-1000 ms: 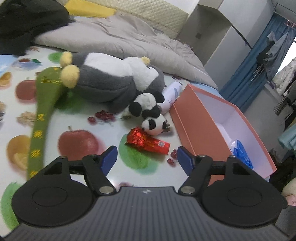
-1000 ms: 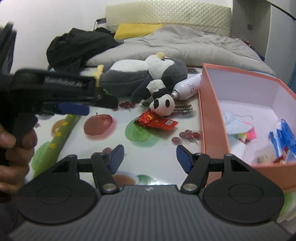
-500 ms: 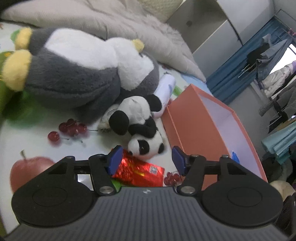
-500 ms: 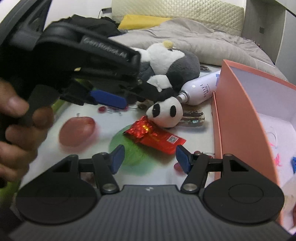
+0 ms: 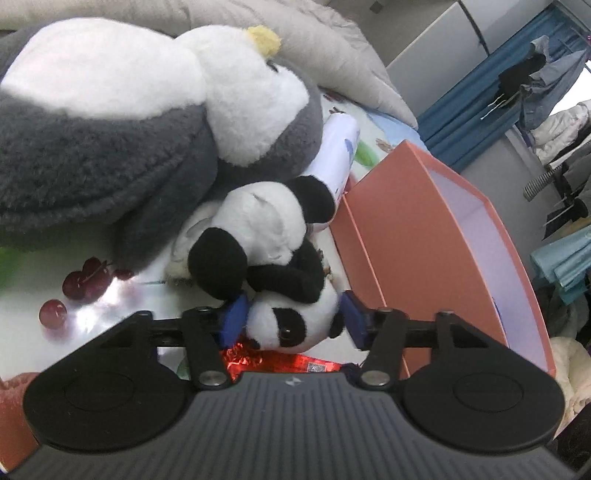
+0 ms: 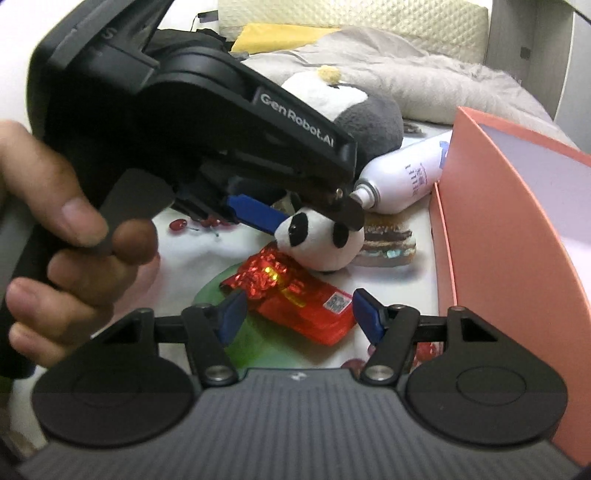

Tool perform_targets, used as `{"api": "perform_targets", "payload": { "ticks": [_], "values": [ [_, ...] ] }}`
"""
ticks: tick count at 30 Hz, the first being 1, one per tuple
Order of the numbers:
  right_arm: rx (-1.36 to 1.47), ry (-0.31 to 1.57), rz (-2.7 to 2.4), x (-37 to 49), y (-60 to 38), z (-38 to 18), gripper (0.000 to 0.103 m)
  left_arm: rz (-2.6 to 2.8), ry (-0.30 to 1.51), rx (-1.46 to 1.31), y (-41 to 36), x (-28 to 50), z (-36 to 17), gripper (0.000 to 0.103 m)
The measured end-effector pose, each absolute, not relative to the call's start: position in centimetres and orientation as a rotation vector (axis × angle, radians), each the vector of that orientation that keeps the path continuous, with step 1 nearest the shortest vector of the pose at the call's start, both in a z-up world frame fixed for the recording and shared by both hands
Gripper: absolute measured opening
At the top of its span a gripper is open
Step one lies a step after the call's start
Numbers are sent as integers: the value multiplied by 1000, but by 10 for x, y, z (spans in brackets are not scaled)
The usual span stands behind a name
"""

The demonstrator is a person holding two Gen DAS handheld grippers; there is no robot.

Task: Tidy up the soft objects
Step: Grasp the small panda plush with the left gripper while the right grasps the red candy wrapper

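A small panda plush (image 5: 273,258) lies on the fruit-print sheet beside a big grey and white penguin plush (image 5: 122,122). My left gripper (image 5: 291,319) is open, its blue fingers on either side of the panda's head; whether they touch it I cannot tell. In the right wrist view the panda's head (image 6: 319,240) shows under the left gripper's body (image 6: 207,107). My right gripper (image 6: 299,315) is open and empty, over a red foil packet (image 6: 295,295). The pink box (image 6: 517,236) stands at the right.
A white spray bottle (image 6: 402,181) lies between the penguin and the pink box (image 5: 436,236). A grey quilt (image 6: 424,81), a yellow pillow (image 6: 277,35) and dark clothes lie at the back. Inside the box little shows.
My left gripper has moved forward and down, from well back of the toys to straddling the panda's head. My right gripper has moved forward over the red packet.
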State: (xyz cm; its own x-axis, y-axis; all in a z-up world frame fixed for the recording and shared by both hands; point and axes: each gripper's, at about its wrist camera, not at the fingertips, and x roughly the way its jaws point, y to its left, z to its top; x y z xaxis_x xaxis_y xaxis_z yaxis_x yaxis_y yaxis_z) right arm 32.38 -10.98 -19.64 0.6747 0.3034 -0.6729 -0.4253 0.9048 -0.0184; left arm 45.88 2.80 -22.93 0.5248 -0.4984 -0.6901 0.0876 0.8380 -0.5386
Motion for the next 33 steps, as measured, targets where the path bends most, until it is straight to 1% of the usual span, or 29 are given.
{"api": "perform_targets", "payload": {
  "ticks": [4, 9, 18, 20, 24, 26, 28, 33],
  "values": [
    [-208, 724, 442, 325, -106, -200, 66, -353, 931, -468, 28, 454, -225, 55],
    [-231, 697, 508, 321, -97, -195, 66, -335, 910, -465, 34, 445, -220, 54],
    [-275, 714, 509, 341, -80, -205, 67, -315, 870, -485, 61, 427, -210, 54],
    [-276, 723, 516, 346, -78, -209, 69, -313, 868, -491, 66, 423, -209, 54],
    [-265, 734, 534, 356, -74, -216, 70, -304, 861, -495, 76, 415, -206, 54],
    [-247, 749, 555, 357, -76, -216, 68, -302, 857, -494, 80, 411, -206, 54],
    [-210, 774, 577, 359, -79, -215, 62, -300, 852, -495, 82, 407, -204, 54],
    [-255, 768, 538, 347, -77, -209, 61, -278, 852, -490, 88, 389, -203, 54]
  ]
}}
